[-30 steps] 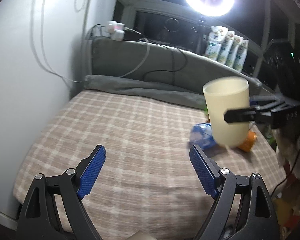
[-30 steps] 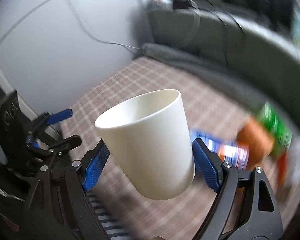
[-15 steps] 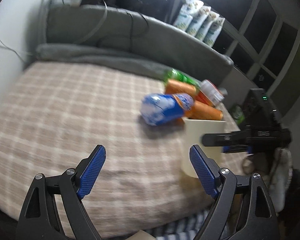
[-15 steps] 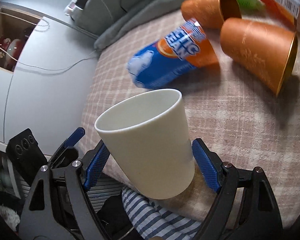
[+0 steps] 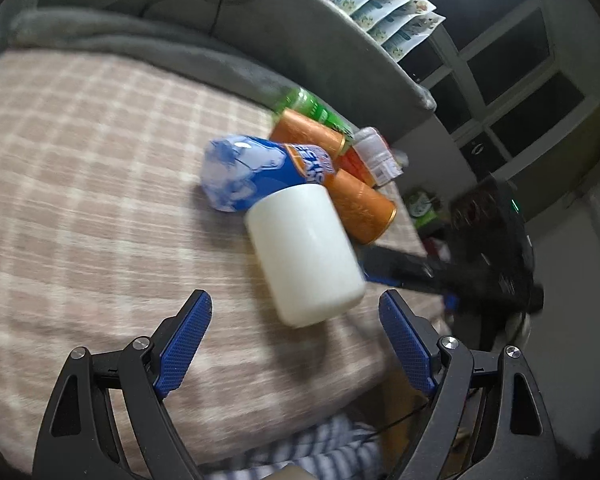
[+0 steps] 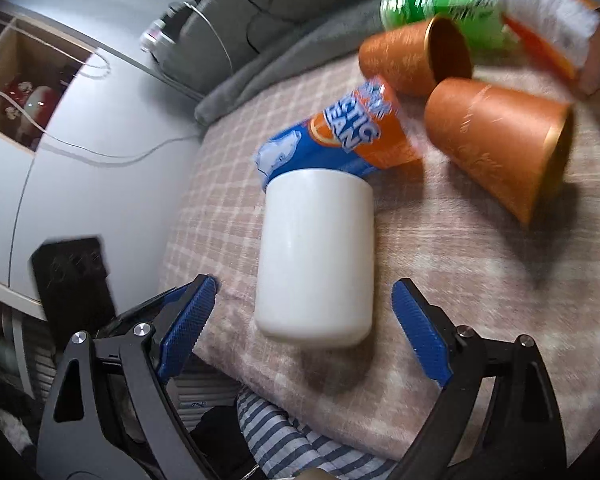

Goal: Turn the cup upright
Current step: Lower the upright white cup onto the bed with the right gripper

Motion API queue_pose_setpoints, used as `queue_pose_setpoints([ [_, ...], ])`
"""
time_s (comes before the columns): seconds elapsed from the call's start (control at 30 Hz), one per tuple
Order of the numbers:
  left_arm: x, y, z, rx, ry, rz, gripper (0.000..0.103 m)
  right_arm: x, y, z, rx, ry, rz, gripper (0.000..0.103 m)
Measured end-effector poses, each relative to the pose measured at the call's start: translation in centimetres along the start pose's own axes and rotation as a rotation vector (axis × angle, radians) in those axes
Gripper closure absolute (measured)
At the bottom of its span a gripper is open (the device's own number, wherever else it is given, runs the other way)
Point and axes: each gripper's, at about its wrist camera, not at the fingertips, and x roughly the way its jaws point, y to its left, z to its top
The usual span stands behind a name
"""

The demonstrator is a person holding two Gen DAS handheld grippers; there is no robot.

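1. The cream cup (image 6: 316, 256) stands on the plaid bed cover (image 6: 480, 280) near its front edge, narrow base down and rim up, so it is upright.
2. The right gripper (image 6: 304, 320) is spread wide. Its blue pads (image 6: 188, 320) flank the lower part of the cup with a clear gap on both sides, and nothing is held.
3. The left gripper (image 5: 296, 340) is also wide open and empty. It hangs over the front edge of the cover, with the cup (image 5: 306, 256) just ahead of its fingertips.
4. Just behind the cup lies a blue and orange wrapped pack (image 6: 340, 136) on its side (the cup's rim overlaps it in both views, so contact cannot be confirmed).
5. Two orange cups (image 6: 496, 148) lie on their sides beyond the pack, near a green bottle (image 6: 440, 4).
6. In the left wrist view, the right gripper (image 5: 396, 266) appears as a dark, blurred shape beside the cup.
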Motion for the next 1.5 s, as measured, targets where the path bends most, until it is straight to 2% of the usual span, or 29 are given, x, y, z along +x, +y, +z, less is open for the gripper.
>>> queue_pose_setpoints([
  [0.2,3.0,0.7,1.9,-0.086,0.056,-0.050,0.018,-5.7,1.5,-3.7,-0.102,-0.195,-0.167,0.011],
  [0.37,4.7,1.5,2.9,-0.177,0.092,-0.091,0.018,-8.9,1.4,-6.3,-0.106,-0.291,-0.278,0.011],
  [0.53,5.6,1.7,3.6,-0.213,0.098,-0.094,0.018,-10.3,0.7,-7.8,-0.058,-0.322,-0.292,0.011],
  [0.77,6.3,1.4,4.0,-0.202,0.105,-0.078,0.019,-10.4,0.8,-8.7,-0.058,-0.354,-0.337,0.011],
  [1.0,7.2,1.0,4.2,-0.171,0.117,-0.034,0.033,-10.7,0.9,-8.8,-0.061,-0.369,-0.350,0.011],
  [1.33,7.5,0.6,4.2,-0.146,0.110,-0.018,0.033,-10.7,0.8,-8.9,-0.061,-0.375,-0.369,0.011],
  [1.5,7.1,-0.2,4.1,-0.103,0.081,-0.012,0.039,-10.6,0.5,-8.9,-0.056,-0.373,-0.375,0.011],
])
